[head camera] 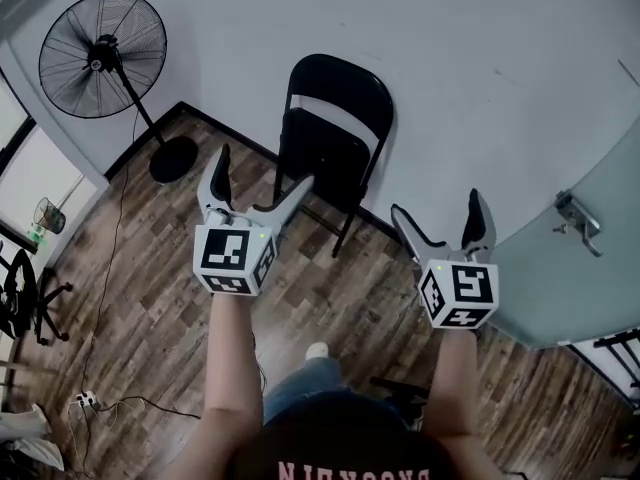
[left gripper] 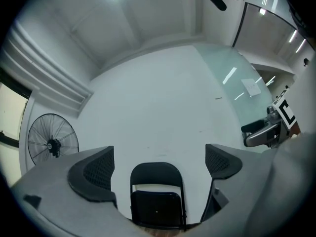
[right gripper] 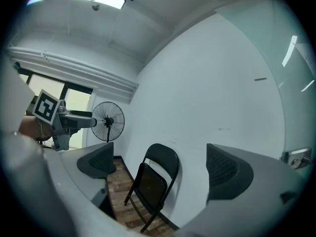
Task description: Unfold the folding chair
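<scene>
Folding chair (head camera: pixel 330 138) was seen folded up, stood close against the white wall (head camera: pixel 480 88), feet on the wood floor (head camera: pixel 150 318). It was not touched by either claw.

Left claw (head camera: pixel 262 173) was held up in the air, well short of the chair, jaws spread wide. Nothing was caught between them. In the left gripper view the chair was only framed in the gap, far behind the jaws, seen head-on.

Right claw (head camera: pixel 438 208) was held at about the same height, off to the right of the chair, jaws likewise spread wide with nothing gripped. In the right gripper view the chair was seen at an angle, between the two jaws but well beyond them.

The two claws were well apart from each other, and each was visible at the edge of the other's view.

A pedestal fan (head camera: pixel 100 53) was stood on the floor to the left of the chair, near the corner of the room. A frosted glass door (head camera: pixel 570 278) with a metal handle (head camera: pixel 578 220) was noted on the right, beyond the right claw.
</scene>
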`<state>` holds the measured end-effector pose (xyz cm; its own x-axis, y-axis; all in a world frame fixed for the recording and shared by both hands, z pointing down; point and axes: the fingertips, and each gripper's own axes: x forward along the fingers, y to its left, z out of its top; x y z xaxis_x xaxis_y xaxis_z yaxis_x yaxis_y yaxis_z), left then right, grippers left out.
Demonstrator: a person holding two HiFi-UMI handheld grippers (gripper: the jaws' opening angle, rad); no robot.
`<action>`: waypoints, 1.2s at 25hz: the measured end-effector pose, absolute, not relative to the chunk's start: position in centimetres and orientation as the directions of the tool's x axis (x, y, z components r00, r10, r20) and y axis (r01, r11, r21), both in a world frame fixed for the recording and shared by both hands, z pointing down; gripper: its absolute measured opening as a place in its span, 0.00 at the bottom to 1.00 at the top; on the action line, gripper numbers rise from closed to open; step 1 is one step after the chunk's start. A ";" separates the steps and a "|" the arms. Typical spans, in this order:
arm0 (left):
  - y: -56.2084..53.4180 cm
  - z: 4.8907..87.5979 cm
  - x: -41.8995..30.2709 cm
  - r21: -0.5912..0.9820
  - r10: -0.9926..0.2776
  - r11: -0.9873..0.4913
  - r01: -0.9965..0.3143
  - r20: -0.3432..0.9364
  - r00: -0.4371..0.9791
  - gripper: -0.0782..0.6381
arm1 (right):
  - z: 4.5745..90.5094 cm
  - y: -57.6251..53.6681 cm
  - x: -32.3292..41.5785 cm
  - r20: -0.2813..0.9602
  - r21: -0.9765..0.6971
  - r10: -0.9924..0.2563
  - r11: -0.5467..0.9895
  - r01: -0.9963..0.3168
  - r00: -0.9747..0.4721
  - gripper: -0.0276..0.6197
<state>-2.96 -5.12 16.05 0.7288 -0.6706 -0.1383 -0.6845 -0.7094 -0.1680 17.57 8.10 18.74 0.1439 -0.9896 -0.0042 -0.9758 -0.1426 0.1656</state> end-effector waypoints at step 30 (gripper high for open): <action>-26.6 26.5 8.7 0.017 -0.750 -0.658 -0.753 0.073 0.658 0.90 | 27.5 -15.6 31.7 0.137 0.092 -0.990 -0.030 -0.995 0.042 0.92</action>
